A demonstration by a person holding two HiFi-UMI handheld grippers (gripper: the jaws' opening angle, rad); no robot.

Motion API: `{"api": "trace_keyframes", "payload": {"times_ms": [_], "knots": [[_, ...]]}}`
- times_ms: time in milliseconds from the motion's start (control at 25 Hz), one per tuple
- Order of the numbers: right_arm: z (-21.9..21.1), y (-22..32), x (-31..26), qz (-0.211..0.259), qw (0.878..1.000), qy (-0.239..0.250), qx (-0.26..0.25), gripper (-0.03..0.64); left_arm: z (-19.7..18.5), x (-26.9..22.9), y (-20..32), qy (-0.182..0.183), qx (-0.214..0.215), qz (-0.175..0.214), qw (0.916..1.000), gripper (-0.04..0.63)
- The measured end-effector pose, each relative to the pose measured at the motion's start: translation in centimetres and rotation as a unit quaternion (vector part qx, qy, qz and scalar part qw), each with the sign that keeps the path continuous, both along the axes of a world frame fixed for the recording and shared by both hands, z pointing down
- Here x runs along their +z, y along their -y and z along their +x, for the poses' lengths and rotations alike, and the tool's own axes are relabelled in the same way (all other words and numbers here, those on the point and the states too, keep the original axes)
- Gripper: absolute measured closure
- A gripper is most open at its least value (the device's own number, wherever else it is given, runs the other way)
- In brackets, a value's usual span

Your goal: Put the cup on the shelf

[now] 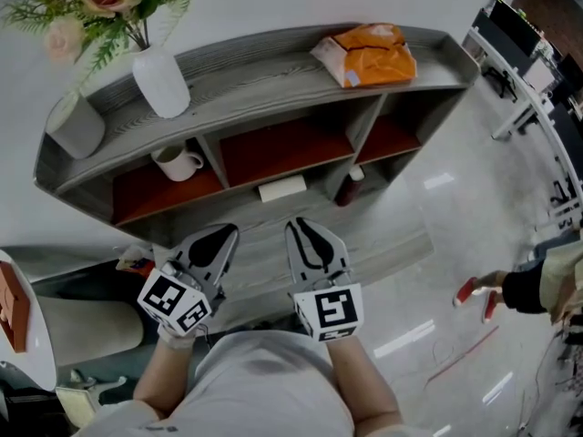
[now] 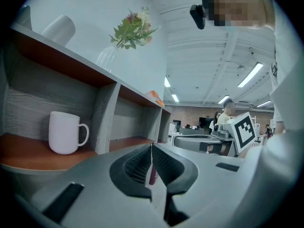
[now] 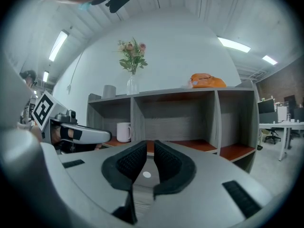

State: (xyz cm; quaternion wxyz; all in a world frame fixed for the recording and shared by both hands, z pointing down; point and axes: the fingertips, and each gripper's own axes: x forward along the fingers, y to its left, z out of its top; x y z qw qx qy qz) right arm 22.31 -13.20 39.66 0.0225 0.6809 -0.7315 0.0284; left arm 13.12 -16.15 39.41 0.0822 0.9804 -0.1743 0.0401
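Note:
The white cup [image 1: 178,162] [image 2: 66,132] [image 3: 123,132] stands upright in the left compartment of the grey shelf [image 1: 273,57], handle to the right. Both grippers hang in front of the shelf, close to my body and well apart from the cup. My left gripper [image 1: 226,233] [image 2: 151,146] is shut, its tips touching with nothing between them. My right gripper [image 1: 301,228] [image 3: 147,144] shows a narrow gap between its pads and holds nothing. The left gripper [image 3: 76,134] also appears in the right gripper view, beside the cup's compartment.
On the shelf top stand a vase of flowers [image 1: 159,80], a grey cylinder [image 1: 77,126] and an orange bag [image 1: 369,53]. A white box [image 1: 282,188] lies in the middle compartment, a dark bottle [image 1: 348,188] in the right. A person's sleeve [image 1: 537,285] shows at right.

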Motion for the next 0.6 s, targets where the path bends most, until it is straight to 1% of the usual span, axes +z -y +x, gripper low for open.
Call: {"api": "trace_keyframes", "payload": {"times_ms": [600], "knots": [[-0.45, 0.39, -0.04, 0.003, 1.000, -0.008, -0.005, 0.560, -0.88, 0.53, 0.44, 0.010, -0.009, 0.002, 0.9999, 0.577]]}}
